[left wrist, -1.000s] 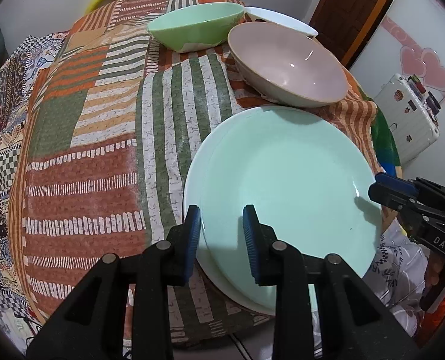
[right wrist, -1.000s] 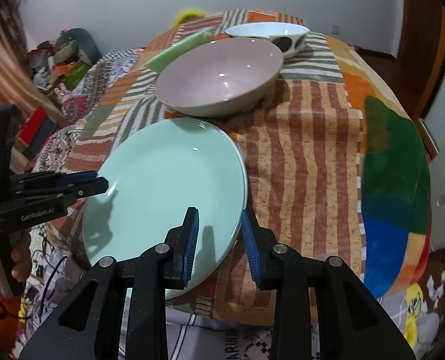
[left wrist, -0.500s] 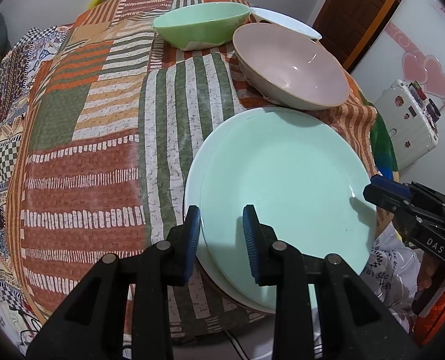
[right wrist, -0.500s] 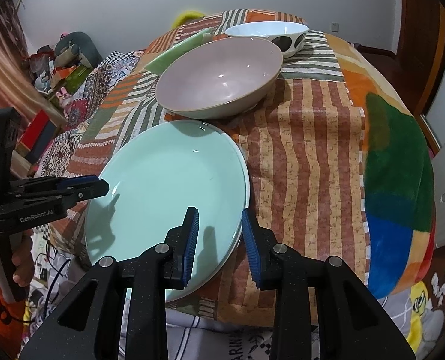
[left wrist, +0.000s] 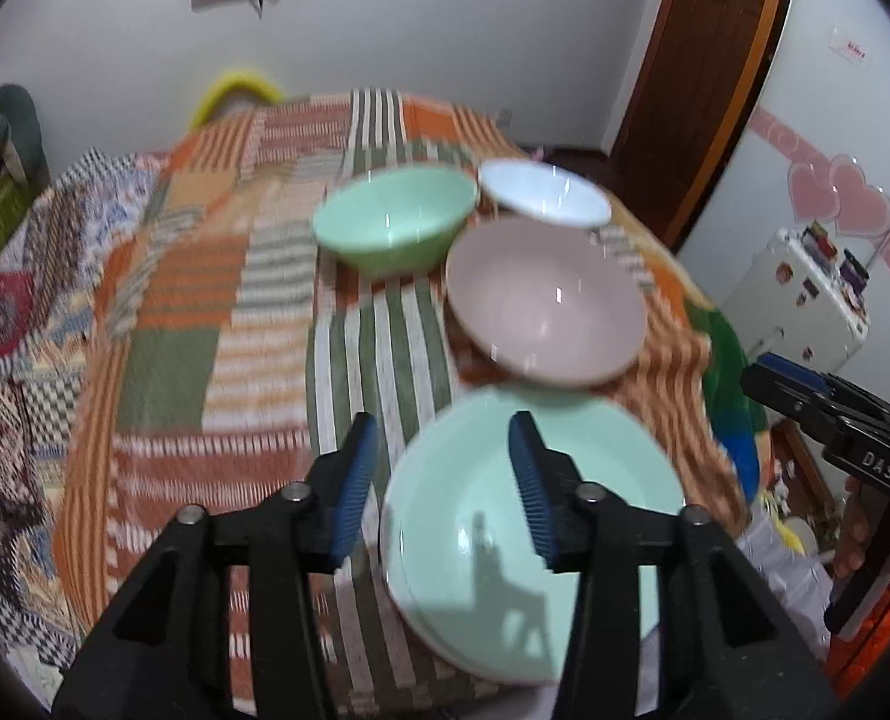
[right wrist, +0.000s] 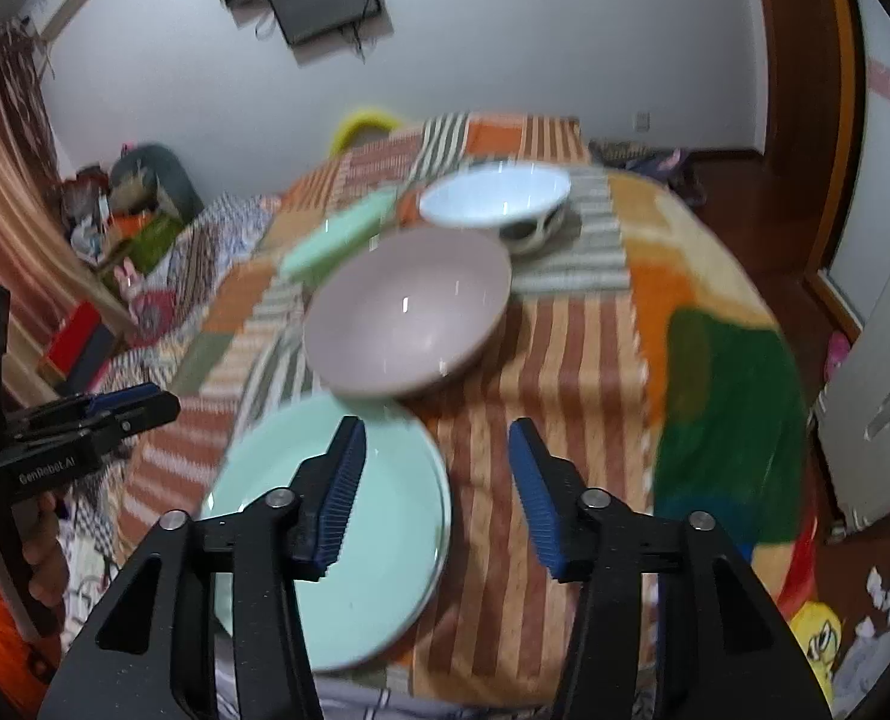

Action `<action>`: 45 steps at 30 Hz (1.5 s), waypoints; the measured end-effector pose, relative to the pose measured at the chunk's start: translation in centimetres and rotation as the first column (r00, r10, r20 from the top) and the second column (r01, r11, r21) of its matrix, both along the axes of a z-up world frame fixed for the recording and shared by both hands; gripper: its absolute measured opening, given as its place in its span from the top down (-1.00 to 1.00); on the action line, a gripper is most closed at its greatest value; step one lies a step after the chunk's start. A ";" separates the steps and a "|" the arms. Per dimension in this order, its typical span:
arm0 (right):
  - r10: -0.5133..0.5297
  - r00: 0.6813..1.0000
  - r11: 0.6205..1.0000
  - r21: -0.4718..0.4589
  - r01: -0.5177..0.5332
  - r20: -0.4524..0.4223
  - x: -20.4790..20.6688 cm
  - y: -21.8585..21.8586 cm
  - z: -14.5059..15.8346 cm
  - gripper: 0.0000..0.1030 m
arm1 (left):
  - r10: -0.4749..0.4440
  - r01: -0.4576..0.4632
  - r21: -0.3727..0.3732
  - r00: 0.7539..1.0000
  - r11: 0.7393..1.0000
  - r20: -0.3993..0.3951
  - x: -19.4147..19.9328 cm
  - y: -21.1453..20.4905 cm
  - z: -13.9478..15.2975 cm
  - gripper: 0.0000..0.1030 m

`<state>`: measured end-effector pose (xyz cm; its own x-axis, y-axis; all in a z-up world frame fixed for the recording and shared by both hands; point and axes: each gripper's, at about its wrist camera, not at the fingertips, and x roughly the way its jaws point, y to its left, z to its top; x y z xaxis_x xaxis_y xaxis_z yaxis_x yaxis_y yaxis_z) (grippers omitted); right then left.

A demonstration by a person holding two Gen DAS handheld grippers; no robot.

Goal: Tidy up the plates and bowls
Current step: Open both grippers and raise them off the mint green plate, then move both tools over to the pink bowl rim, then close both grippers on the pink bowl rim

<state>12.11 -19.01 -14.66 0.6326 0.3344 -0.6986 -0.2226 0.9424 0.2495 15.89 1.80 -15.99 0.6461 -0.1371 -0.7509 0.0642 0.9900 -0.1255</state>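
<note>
The left gripper (left wrist: 441, 480) hangs above the table, its jaws opening with nothing between them, and the green bowl (left wrist: 395, 225) sits at eleven o'clock from it. The green plate (left wrist: 529, 546) lies at six o'clock on the patchwork cloth (left wrist: 216, 324), its near rim out past the table edge, apparently atop a white plate. The pink bowl (right wrist: 408, 318) touches it at twelve o'clock, the white bowl (right wrist: 496, 195) beyond. The right gripper (right wrist: 432, 486) is likewise opening and empty. A knock on the overhanging rim could tip the stack off.
</note>
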 end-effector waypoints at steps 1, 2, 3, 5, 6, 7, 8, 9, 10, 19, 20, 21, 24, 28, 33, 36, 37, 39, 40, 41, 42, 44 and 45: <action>-0.006 1.000 1.000 0.004 0.006 0.016 0.2 -0.1 0.5 0.07 | 0.002 -0.002 0.002 1.000 1.000 0.012 0.3 -0.1 0.4 0.09; -0.012 1.000 1.000 0.006 0.012 0.029 0.4 -0.2 0.8 0.05 | 0.001 -0.001 0.002 1.000 1.000 0.023 0.8 -0.3 0.8 0.08; -0.019 0.999 1.000 0.008 0.018 0.041 0.6 -0.3 1.1 0.01 | 0.000 0.000 0.000 1.000 1.000 0.030 1.2 -0.3 1.0 0.08; -0.038 0.997 0.999 0.014 0.037 0.063 1.3 -0.6 1.5 -0.06 | 0.004 -0.003 -0.005 0.999 1.000 0.039 2.2 -0.4 1.3 0.07; -0.044 0.997 0.999 0.014 0.043 0.069 1.5 -0.6 1.5 -0.07 | 0.007 -0.006 -0.004 0.999 1.000 0.041 2.5 -0.4 1.4 0.03; -0.052 0.996 0.999 0.011 0.051 0.075 1.9 -0.6 1.6 -0.07 | 0.012 -0.011 -0.003 0.999 1.000 0.043 3.1 -0.5 1.4 -0.09; -0.055 0.996 0.998 0.010 0.054 0.076 2.3 -0.6 1.5 -0.08 | 0.017 -0.017 -0.007 0.999 1.000 0.045 3.7 -0.5 1.4 -0.14; -0.055 0.996 0.998 0.011 0.055 0.075 2.6 -0.7 1.5 -0.08 | 0.023 -0.022 -0.012 0.999 1.000 0.047 4.2 -0.6 1.3 -0.19; -0.058 0.996 0.998 0.017 0.057 0.071 3.1 -0.7 1.4 -0.08 | 0.026 -0.025 -0.013 0.999 1.000 0.045 4.7 -0.6 1.1 -0.19; -0.067 0.998 0.997 0.038 0.067 0.016 6.7 -0.7 -0.4 -0.08 | 0.033 -0.033 -0.011 0.999 0.999 -0.030 9.7 -1.0 -2.1 -0.19; -0.068 0.998 0.997 0.038 0.067 0.009 6.8 -0.6 -0.6 -0.08 | 0.034 -0.034 -0.013 0.999 0.999 -0.039 10.3 -1.0 -2.6 -0.19; -0.068 0.998 0.997 0.040 0.068 0.000 7.3 -0.6 -1.0 -0.08 | 0.034 -0.035 -0.015 0.998 0.999 -0.044 10.6 -0.9 -2.9 -0.19; -0.070 0.997 0.996 0.048 0.071 -0.025 8.3 -0.5 -1.8 -0.08 | 0.033 -0.035 -0.030 0.997 0.999 -0.074 12.0 -0.9 -4.2 -0.19; -0.073 0.996 0.995 0.067 0.077 -0.053 9.3 -0.6 -2.8 -0.08 | 0.028 -0.033 -0.050 0.994 0.998 -0.104 13.4 -0.8 -5.7 -0.18; -0.081 0.993 0.991 0.096 0.089 -0.082 9.9 -0.9 -4.0 -0.08 | 0.017 -0.023 -0.049 0.993 0.999 -0.119 14.6 -1.0 -6.8 0.08; -0.084 0.992 0.990 0.102 0.094 -0.091 10.1 -1.2 -4.4 -0.08 | 0.022 -0.030 -0.062 0.991 0.998 -0.132 15.3 -0.9 -7.5 0.27; -0.085 0.992 0.990 0.106 0.094 -0.093 10.1 -1.2 -4.5 -0.08 | 0.026 -0.034 -0.064 0.990 0.997 -0.136 15.4 -0.8 -7.7 0.38; -0.089 0.992 0.989 0.110 0.099 -0.091 10.1 -1.2 -4.6 -0.02 | 0.026 -0.037 -0.072 0.990 0.997 -0.141 15.7 -0.7 -8.1 0.47; -0.088 0.992 0.989 0.110 0.098 -0.092 10.2 -1.2 -4.7 0.08 | 0.026 -0.037 -0.080 0.989 0.996 -0.144 15.7 -0.7 -8.3 0.51; -0.083 0.992 0.989 0.111 0.094 -0.096 10.2 -1.1 -4.8 0.20 | 0.023 -0.036 -0.087 0.989 0.996 -0.147 15.8 -0.7 -8.4 0.54; -0.079 0.992 0.989 0.113 0.090 -0.103 10.4 -1.1 -4.9 0.30 | 0.018 -0.032 -0.095 0.989 0.995 -0.149 15.8 -0.7 -8.5 0.59; -0.070 0.991 0.990 0.114 0.083 -0.113 10.6 -0.8 -5.1 0.45 | 0.004 -0.018 -0.099 0.990 0.995 -0.144 15.8 -0.9 -8.6 0.68; -0.062 0.991 0.991 0.115 0.076 -0.116 10.6 -0.7 -5.3 0.51 | -0.008 -0.006 -0.099 0.990 0.995 -0.143 15.8 -1.1 -8.6 0.78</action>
<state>22.69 -19.71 -19.95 0.5774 0.3774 -0.7241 -0.1226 0.9168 0.3800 31.66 0.67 -24.55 0.5333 -0.2157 -0.8180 0.0392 0.9722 -0.2308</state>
